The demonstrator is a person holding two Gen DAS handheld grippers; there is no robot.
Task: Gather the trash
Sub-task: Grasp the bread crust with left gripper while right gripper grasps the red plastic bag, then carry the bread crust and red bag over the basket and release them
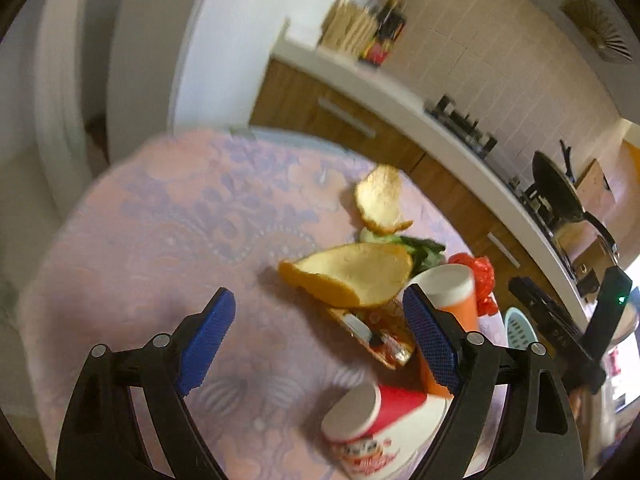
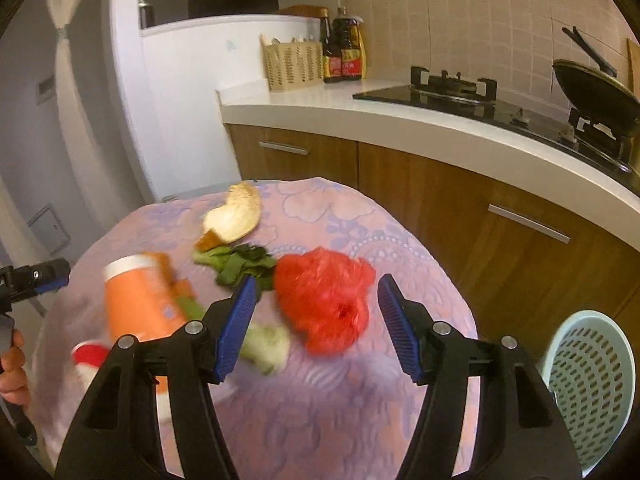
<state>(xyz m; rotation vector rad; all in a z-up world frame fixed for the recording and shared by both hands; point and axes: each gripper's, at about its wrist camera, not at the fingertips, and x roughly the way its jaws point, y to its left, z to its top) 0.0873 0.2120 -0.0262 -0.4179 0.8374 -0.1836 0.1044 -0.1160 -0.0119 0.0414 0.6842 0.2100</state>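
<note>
Little of the collecting looks done: the litter lies on the round table under its pink and lilac flowered cloth (image 2: 320, 412), and as much of the pale blue perforated plastic basket (image 2: 592, 384) beside the table's right edge as shows looks empty, though its bottom is out of sight. Going left to right in the right wrist view, a hand (image 2: 14, 368) at the frame's edge carries the left gripper (image 1: 320, 340), whose blue-padded fingers stand wide apart with nothing between them, hovering above the near pieces. Next comes a red and white paper cup (image 1: 372, 428) lying on its side, then an orange paper cup with a white rim (image 2: 140, 300), also tipped over. Beyond it lies a curled piece of yellow pomelo peel (image 2: 234, 216); the left wrist view shows a second, larger peel (image 1: 352, 276) resting over a flattened printed snack wrapper (image 1: 380, 340). Dark green leafy vegetable scraps (image 2: 236, 264) sit mid-table, with a pale green stalk end (image 2: 268, 348) nearer the camera. The right gripper (image 2: 316, 324) holds its fingers apart either side of a crumpled red plastic bag (image 2: 324, 300), lined up above it without touching. By my reckoning every piece remains to be lifted and carried to the basket.
</note>
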